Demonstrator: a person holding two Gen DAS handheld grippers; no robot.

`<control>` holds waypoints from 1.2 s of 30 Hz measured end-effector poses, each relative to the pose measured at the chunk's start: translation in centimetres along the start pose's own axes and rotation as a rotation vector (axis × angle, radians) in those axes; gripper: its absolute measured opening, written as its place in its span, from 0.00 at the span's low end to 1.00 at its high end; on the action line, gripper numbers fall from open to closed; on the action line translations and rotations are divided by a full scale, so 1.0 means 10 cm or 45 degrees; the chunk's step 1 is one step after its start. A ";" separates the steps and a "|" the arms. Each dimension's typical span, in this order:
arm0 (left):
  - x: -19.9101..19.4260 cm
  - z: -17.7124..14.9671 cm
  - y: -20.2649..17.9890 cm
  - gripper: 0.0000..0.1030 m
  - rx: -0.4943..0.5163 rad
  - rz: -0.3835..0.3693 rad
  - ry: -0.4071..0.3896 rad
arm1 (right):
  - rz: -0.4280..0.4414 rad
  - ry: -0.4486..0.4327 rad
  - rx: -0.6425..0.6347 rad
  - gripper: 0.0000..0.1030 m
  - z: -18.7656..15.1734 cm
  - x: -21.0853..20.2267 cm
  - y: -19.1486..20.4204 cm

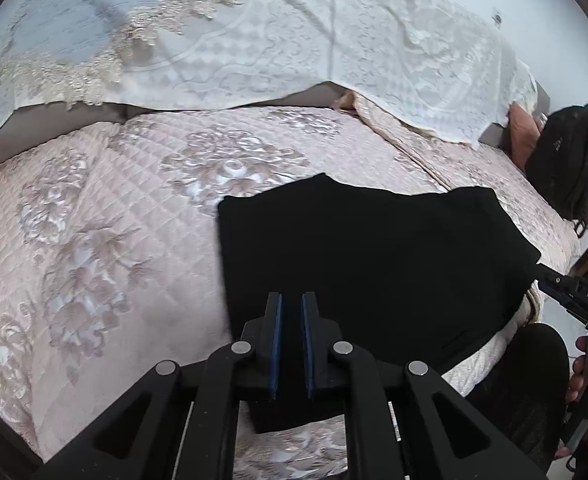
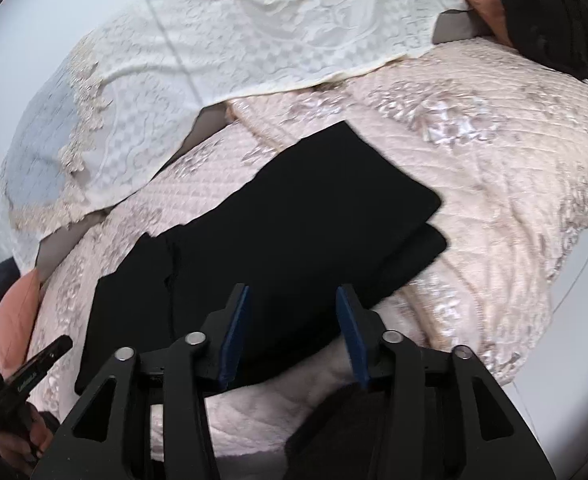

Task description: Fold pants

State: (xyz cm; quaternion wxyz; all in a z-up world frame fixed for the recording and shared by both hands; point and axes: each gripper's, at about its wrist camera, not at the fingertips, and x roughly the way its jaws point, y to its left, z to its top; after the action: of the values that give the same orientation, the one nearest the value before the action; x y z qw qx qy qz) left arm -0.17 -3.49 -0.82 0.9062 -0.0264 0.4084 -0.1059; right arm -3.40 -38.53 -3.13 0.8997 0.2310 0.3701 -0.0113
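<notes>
Black pants [image 1: 374, 264] lie folded flat on the pink quilted bedspread [image 1: 93, 240]. In the right wrist view the pants [image 2: 294, 232] show stacked layers, with two offset corners at the right. My left gripper [image 1: 291, 300] hovers over the near edge of the pants, its blue pads a narrow gap apart with nothing between them. My right gripper [image 2: 291, 292] is open and empty above the near edge of the pants. The right gripper also shows at the right edge of the left wrist view [image 1: 574, 300], and the left gripper at the lower left of the right wrist view [image 2: 33, 372].
A white lace cover [image 1: 334, 40] drapes over the headboard behind the bed. A black bag [image 1: 566, 160] and an orange pillow [image 1: 522, 136] sit at the far right. Another orange pillow [image 2: 13, 320] lies at the left. The bed edge [image 2: 534, 340] drops off near me.
</notes>
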 end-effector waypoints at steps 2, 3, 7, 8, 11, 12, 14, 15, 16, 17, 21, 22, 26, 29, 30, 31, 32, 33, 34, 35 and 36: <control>0.03 0.00 -0.05 0.11 0.011 -0.013 0.011 | -0.019 -0.007 0.034 0.55 0.02 -0.02 -0.11; 0.04 0.00 -0.08 0.11 0.017 -0.020 0.017 | -0.037 -0.013 0.052 0.55 0.03 -0.02 -0.19; 0.08 -0.04 -0.16 0.15 0.036 -0.036 0.035 | -0.019 0.010 0.160 0.55 0.06 0.02 -0.42; 0.10 -0.05 -0.18 0.15 0.040 -0.038 0.044 | -0.006 0.020 0.186 0.55 0.06 0.04 -0.46; 0.14 -0.06 -0.24 0.15 0.054 -0.041 0.066 | 0.058 0.058 0.301 0.55 0.08 0.12 -0.62; 0.14 -0.06 -0.25 0.15 0.060 -0.043 0.066 | 0.088 0.064 0.337 0.55 0.10 0.14 -0.67; 0.13 -0.06 -0.28 0.15 0.068 -0.048 0.065 | 0.118 0.053 0.371 0.55 0.14 0.16 -0.69; 0.14 -0.06 -0.29 0.15 0.070 -0.049 0.065 | 0.139 0.053 0.394 0.55 0.17 0.18 -0.72; 0.14 -0.05 -0.29 0.15 0.072 -0.050 0.065 | 0.156 0.061 0.421 0.55 0.19 0.21 -0.74; 0.15 -0.05 -0.30 0.15 0.073 -0.051 0.067 | 0.172 0.073 0.452 0.55 0.21 0.25 -0.77; 0.18 -0.04 -0.31 0.15 0.073 -0.048 0.075 | 0.213 0.056 0.530 0.60 0.27 0.31 -0.78; 0.19 -0.05 -0.31 0.15 0.072 -0.047 0.079 | 0.218 0.044 0.529 0.60 0.28 0.30 -0.78; 0.23 -0.06 -0.27 0.15 0.055 -0.040 0.096 | 0.277 -0.042 0.563 0.60 0.27 0.24 -0.76; 0.24 -0.07 -0.23 0.15 0.042 -0.035 0.102 | 0.303 -0.061 0.566 0.60 0.30 0.26 -0.74; 0.25 -0.07 -0.21 0.15 0.037 -0.035 0.106 | 0.290 -0.025 0.567 0.60 0.31 0.33 -0.74; 0.26 -0.07 -0.21 0.15 0.032 -0.037 0.110 | 0.281 0.003 0.578 0.60 0.32 0.40 -0.75; 0.27 -0.07 -0.21 0.15 0.027 -0.041 0.114 | 0.269 0.048 0.619 0.60 0.32 0.48 -0.79; 0.27 -0.07 -0.20 0.15 0.024 -0.043 0.115 | 0.270 0.049 0.661 0.59 0.34 0.50 -0.82; 0.27 -0.07 -0.20 0.15 0.021 -0.044 0.114 | 0.268 0.040 0.655 0.56 0.37 0.49 -0.81; 0.26 -0.07 -0.20 0.15 0.019 -0.046 0.109 | 0.239 0.041 0.621 0.52 0.40 0.49 -0.77; 0.25 -0.08 -0.19 0.15 0.018 -0.046 0.105 | 0.220 0.039 0.599 0.39 0.42 0.48 -0.74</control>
State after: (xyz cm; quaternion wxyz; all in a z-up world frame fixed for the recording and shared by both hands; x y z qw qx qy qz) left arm 0.52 -5.88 -2.87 0.8867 -0.0230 0.4441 -0.1263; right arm 1.43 -46.19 -6.76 0.8130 0.4651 0.3498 -0.0167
